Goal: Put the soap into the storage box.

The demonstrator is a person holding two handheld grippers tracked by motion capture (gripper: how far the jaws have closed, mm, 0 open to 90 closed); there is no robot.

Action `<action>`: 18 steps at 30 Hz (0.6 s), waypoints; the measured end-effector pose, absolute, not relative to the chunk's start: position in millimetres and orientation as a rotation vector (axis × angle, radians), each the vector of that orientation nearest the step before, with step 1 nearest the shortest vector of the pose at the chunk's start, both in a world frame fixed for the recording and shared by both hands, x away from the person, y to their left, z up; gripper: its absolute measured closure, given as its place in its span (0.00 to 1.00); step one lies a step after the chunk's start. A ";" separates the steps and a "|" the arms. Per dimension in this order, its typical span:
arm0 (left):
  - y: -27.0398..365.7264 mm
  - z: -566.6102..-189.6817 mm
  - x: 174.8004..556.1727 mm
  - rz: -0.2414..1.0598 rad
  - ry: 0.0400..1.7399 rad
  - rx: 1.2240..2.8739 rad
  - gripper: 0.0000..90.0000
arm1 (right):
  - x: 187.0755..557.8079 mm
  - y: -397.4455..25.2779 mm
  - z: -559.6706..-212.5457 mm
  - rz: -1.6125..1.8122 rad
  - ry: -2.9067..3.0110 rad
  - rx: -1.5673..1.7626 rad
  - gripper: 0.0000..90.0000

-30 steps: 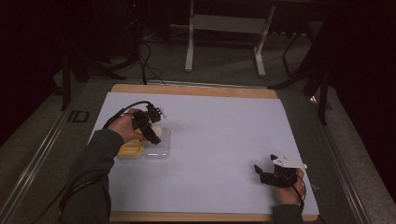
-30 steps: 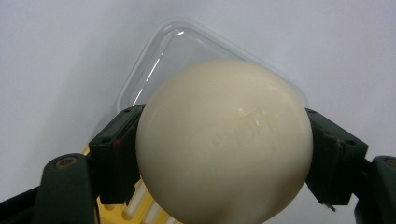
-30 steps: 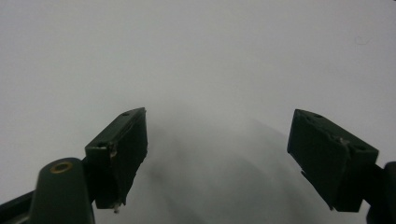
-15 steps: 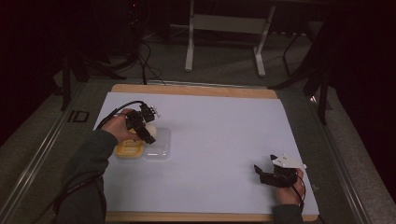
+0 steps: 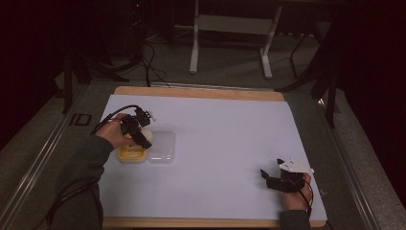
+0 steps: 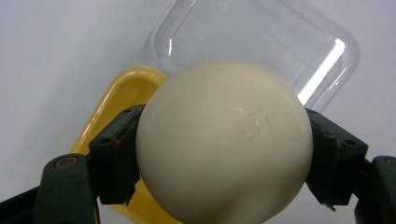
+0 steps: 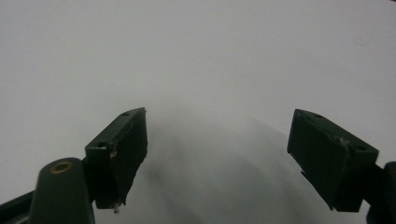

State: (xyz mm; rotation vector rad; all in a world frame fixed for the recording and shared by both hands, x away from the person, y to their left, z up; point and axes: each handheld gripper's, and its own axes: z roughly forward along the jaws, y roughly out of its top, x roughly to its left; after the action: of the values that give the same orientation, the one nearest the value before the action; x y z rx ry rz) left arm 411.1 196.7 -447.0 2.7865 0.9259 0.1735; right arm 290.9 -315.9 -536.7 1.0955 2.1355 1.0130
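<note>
At the left of the white-covered bench (image 5: pixel 220 143), the person's left hand (image 5: pixel 114 133) holds the left tongs (image 5: pixel 143 139), whose black jaws are clenched on a smooth cream-white ball (image 6: pixel 224 142), one jaw pressing each side of it. In the high view the ball (image 5: pixel 146 136) sits in the tongs just above a shallow yellow plastic tray (image 5: pixel 130 154) that lies on the bench. Touching the tray's right edge lies a clear plastic lid with rounded corners (image 5: pixel 162 146). In the left gripper view the yellow tray (image 6: pixel 116 100) shows behind the ball at the left, with the clear lid (image 6: pixel 261 42) beyond it.

Well apart, at the near right of the bench, the person's right hand (image 5: pixel 294 191) holds the right tongs (image 5: pixel 266 176). In the right gripper view these tongs (image 7: pixel 217 154) are released, their jaws spread wide with bare white bench surface (image 7: pixel 196 56) between them.
</note>
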 end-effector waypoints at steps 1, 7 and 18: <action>199.6 -448.2 410.1 0.174 0.942 2.791 0.27 | 290.9 -315.9 -536.7 1.012 2.136 1.095 0.22; 208.3 -451.9 408.7 0.177 0.970 2.789 0.27 | 290.9 -315.7 -536.8 1.012 2.135 1.093 0.22; 220.0 -460.6 408.0 0.184 1.020 2.779 0.27 | 290.9 -315.5 -536.8 1.011 2.136 1.093 0.22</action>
State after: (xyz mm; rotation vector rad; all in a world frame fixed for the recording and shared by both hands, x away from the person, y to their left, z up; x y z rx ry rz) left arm 408.0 220.0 -460.6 2.7795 1.0197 0.1838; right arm 290.9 -315.5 -536.8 1.0926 2.1355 1.0107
